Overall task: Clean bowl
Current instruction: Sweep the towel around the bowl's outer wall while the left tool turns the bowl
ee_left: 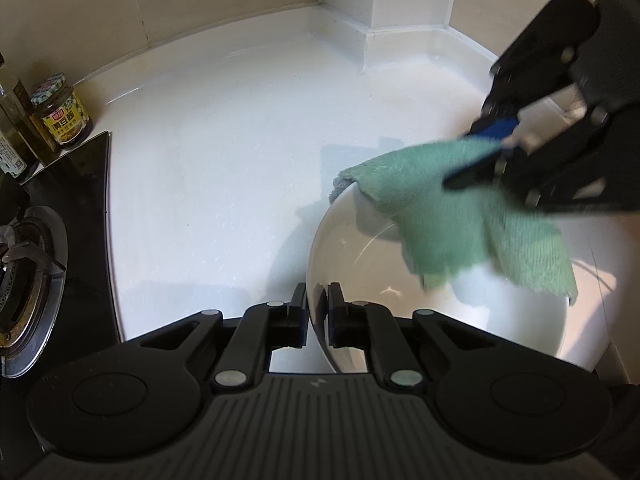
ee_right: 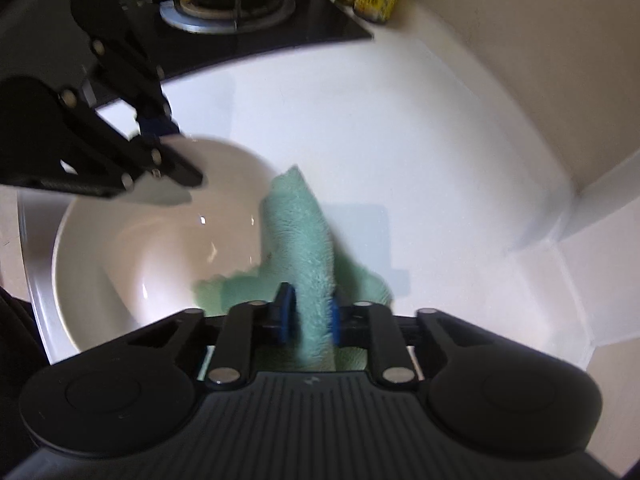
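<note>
Where the white countertop [ee_left: 208,168] meets the beige wall [ee_left: 160,4], a black gas hob [ee_left: 48,240] fills one end, with a checked-lid jar [ee_left: 62,114] bearing a yellow label in Chinese characters, too blurred to read, beside oil bottles [ee_left: 16,120]. Both grippers angle steeply down. The white bowl [ee_right: 132,248] sits near the counter's front edge; the left gripper [ee_left: 318,320] pinches its rim. The right gripper [ee_right: 310,316] is clamped on a green cloth [ee_right: 296,224] draped over the bowl's far rim.

Both wrist cameras look steeply down at close range, sharing the bowl [ee_left: 360,248] and white counter [ee_left: 224,152].
</note>
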`<move>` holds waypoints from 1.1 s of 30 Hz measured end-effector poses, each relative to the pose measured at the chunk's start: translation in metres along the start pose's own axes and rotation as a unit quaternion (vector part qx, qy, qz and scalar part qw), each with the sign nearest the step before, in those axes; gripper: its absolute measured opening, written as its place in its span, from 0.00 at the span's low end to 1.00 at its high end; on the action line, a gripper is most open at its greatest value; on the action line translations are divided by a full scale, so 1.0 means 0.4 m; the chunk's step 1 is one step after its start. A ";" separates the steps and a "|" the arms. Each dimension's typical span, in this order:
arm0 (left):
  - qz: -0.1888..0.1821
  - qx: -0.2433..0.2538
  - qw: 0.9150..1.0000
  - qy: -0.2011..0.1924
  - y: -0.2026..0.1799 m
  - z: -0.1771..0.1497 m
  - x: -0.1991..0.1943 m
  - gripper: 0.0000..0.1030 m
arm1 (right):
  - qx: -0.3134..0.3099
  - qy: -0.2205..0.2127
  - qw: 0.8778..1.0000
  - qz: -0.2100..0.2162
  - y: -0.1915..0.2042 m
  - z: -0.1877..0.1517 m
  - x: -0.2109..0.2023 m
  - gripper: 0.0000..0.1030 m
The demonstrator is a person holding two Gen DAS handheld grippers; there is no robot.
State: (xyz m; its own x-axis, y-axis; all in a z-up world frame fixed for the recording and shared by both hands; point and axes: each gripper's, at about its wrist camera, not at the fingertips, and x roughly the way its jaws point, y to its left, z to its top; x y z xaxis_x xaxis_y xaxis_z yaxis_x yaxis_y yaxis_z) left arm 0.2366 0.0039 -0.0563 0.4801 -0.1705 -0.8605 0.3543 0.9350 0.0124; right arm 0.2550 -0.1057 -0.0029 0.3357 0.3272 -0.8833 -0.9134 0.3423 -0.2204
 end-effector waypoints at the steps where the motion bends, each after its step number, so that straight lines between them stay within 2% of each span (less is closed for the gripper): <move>1: 0.000 0.000 1.000 0.000 0.000 -0.002 -0.001 0.08 | 0.002 -0.004 1.000 -0.005 -0.006 0.000 -0.014 0.05; 4: 0.000 0.001 1.000 -0.002 0.000 -0.009 -0.002 0.08 | -0.001 -0.012 0.998 -0.055 -0.028 -0.013 -0.061 0.05; 7: 0.000 0.005 1.000 -0.004 0.016 -0.026 0.003 0.08 | -0.023 -0.014 0.991 -0.131 -0.033 -0.027 -0.090 0.05; 9: -0.001 0.003 1.000 -0.005 0.022 -0.041 -0.002 0.08 | -0.041 -0.016 0.987 -0.155 -0.027 -0.027 -0.106 0.05; 10: -0.001 0.001 1.000 -0.006 0.022 -0.051 -0.004 0.08 | -0.056 -0.020 0.987 -0.152 -0.013 -0.028 -0.120 0.05; 13: -0.003 -0.001 1.000 -0.007 0.008 -0.049 -0.003 0.08 | -0.072 -0.025 0.996 -0.051 0.036 -0.020 -0.133 0.05; 15: -0.004 -0.003 1.000 -0.008 0.010 -0.052 -0.011 0.08 | -0.075 -0.020 0.997 0.014 0.064 -0.012 -0.122 0.05; 23: -0.001 -0.005 1.000 -0.008 0.003 -0.110 -0.062 0.07 | -0.061 0.035 0.994 0.082 0.081 0.042 0.012 0.05; 31: -0.001 0.002 1.000 -0.010 0.029 -0.095 -0.026 0.07 | -0.018 0.068 0.992 0.108 0.069 0.074 0.109 0.05; 33: -0.001 0.003 1.000 -0.010 0.029 -0.095 -0.025 0.07 | 0.007 0.067 0.988 0.139 0.060 0.078 0.128 0.05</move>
State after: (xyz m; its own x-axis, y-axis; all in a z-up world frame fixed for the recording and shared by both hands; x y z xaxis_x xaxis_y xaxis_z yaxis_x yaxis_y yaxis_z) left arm 0.2055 0.0281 -0.0668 0.4959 -0.1781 -0.8499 0.3605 0.9327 0.0149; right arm 0.2575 -0.0532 -0.0407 0.0374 0.2903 -0.9562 -0.9623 0.2684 0.0438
